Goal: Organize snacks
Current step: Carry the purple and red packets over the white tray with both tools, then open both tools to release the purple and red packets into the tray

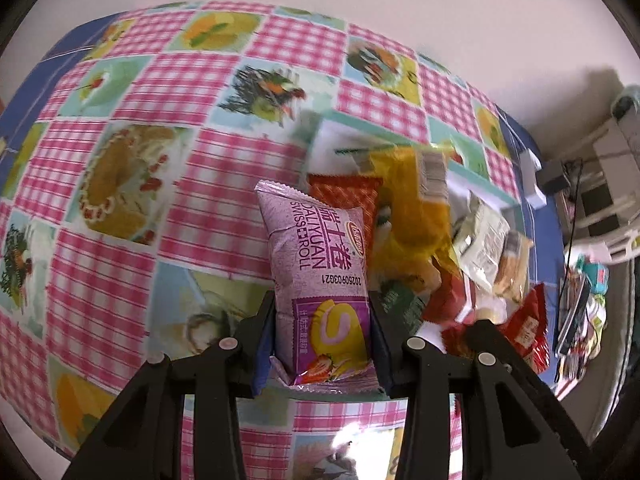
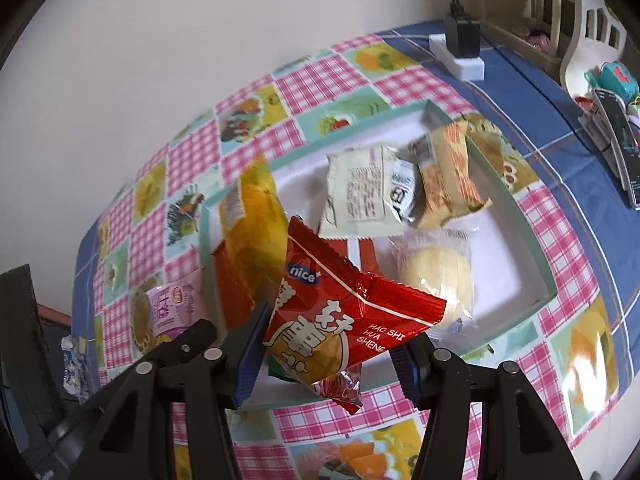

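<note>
My left gripper is shut on a pink-purple Swiss roll packet, held upright above the checked tablecloth just left of the tray. My right gripper is shut on a red peanut snack bag, which hangs tilted over the near left part of the white tray with the teal rim. In that tray lie a cream packet, an orange-patterned packet, a clear-wrapped pale bun and a yellow-orange bag. The right wrist view also shows the Swiss roll packet at the left.
A pink-checked tablecloth with food pictures covers the table, which stands against a pale wall. A white power strip with a black adapter lies at the table's far edge. Cluttered items and a white plastic chair stand to the right.
</note>
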The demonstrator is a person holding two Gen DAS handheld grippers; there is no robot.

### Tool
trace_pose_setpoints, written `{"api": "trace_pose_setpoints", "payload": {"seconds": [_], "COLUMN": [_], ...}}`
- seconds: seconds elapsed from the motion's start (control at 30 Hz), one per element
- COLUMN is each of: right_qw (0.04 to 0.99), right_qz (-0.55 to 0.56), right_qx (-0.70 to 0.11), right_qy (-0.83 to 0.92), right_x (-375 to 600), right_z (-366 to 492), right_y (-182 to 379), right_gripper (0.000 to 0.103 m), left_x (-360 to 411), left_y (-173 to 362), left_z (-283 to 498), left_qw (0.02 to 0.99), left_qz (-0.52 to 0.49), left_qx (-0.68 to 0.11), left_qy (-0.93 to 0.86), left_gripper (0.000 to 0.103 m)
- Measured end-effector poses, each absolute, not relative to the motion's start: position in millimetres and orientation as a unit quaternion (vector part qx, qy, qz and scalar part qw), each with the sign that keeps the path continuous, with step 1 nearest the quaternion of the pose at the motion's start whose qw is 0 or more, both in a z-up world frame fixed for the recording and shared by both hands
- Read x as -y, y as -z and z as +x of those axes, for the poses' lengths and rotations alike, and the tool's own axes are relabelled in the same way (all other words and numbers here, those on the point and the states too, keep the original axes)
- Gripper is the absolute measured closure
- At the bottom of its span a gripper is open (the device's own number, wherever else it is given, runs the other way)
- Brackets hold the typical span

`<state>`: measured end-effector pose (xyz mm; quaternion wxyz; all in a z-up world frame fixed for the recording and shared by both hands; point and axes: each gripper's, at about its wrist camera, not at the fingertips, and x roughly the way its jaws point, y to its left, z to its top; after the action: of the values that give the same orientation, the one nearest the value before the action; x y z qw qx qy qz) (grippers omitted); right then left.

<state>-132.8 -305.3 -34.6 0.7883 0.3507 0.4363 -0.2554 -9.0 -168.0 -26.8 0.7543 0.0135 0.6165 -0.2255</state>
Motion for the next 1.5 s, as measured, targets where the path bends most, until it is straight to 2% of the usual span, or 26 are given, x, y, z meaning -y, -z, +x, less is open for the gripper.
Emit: {"api": "trace_pose_setpoints", "payload": {"seconds": [0.73, 0.97, 1.13, 1.3, 1.5], "right_qw": [0.768, 0.765, 0.766, 0.773, 0.774], "right_qz": [0.369, 0.379, 0.387, 0.391, 0.386], "right_qx": [-0.441, -0.436, -0.427, -0.415, -0.423], "right_qy": [0.282, 0.286, 0.283, 0.278, 0.271], "right_x": [317.8, 321.5, 323.9, 322.9, 321.5], "right_z": [-138.5, -139.6, -141.7, -142.9, -138.7], "right_y": [44.9, 45.0, 42.4, 35.8, 37.7], "right_gripper": [0.043, 0.042, 0.042, 0.042, 0.04], "left_x": [188.5, 189.7, 185.0, 178.2, 164.3], "left_y": [48.0, 47.2, 39.2, 31.1, 21.0], "left_z": [-11.7, -10.1, -10.5, -10.1, -8.7], "left_qw": [0.735, 0.733, 0.735, 0.746, 0.767], "left_qz": [0.019, 0.008, -0.004, -0.003, 0.001], "left_qx": [-0.627, -0.628, -0.623, -0.615, -0.599], "left_qy": [0.256, 0.261, 0.267, 0.256, 0.231], "left_gripper": [0.057, 0.039, 0.036, 0.028, 0.027]}}
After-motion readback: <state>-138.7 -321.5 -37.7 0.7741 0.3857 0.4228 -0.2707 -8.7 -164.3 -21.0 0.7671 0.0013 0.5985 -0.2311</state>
